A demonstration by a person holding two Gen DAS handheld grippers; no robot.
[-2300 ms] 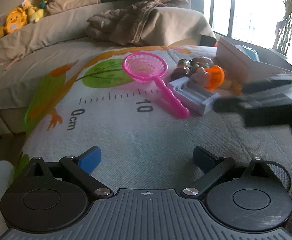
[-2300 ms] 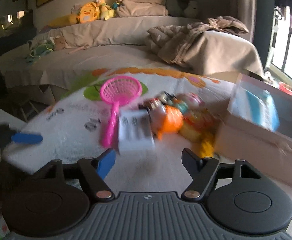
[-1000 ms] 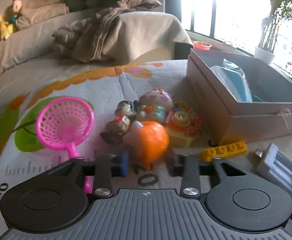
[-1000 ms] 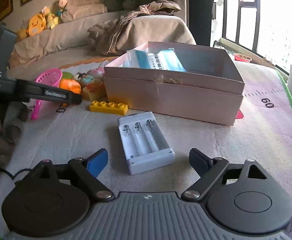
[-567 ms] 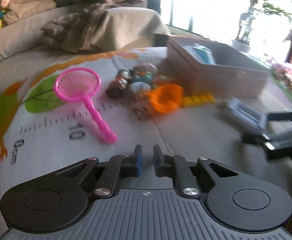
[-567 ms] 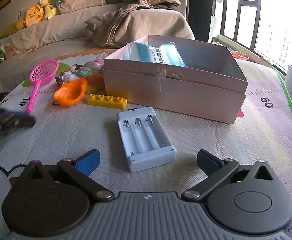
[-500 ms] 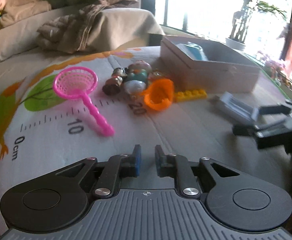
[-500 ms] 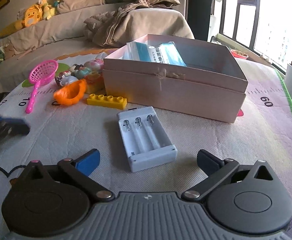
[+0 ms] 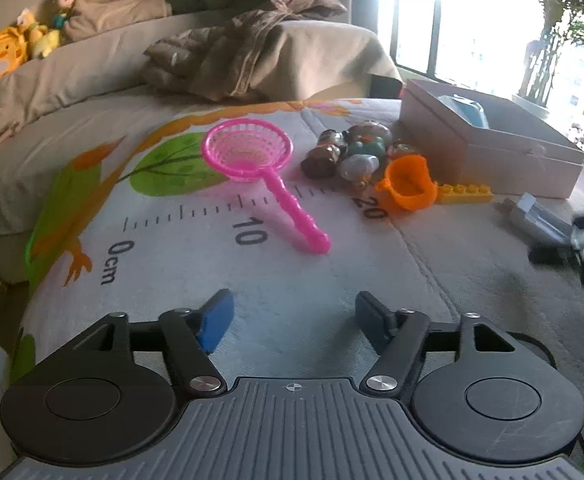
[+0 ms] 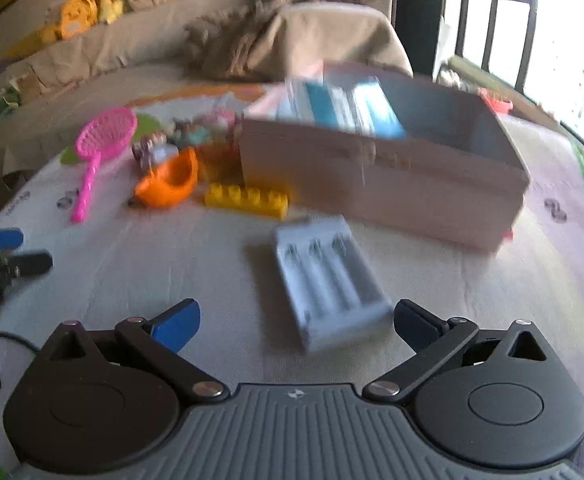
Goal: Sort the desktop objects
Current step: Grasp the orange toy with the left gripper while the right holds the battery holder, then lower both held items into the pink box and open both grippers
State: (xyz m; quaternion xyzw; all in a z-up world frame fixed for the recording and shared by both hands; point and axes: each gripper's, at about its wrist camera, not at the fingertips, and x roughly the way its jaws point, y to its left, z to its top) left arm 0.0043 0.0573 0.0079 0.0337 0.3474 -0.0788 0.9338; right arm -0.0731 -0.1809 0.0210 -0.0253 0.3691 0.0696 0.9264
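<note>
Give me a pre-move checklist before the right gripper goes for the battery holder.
1. Right gripper open, nothing between the fingers: ok.
2. Battery holder lies flat just ahead of the right gripper, nothing on it: ok.
3. Box has free room inside beside the blue packs: ok.
4. Yellow brick lies apart from the battery holder: ok.
5. Left gripper empty, its jaws opening, far from the holder: ok.
6. Picture sharp enough to aim: not ok, right view is blurred.
</note>
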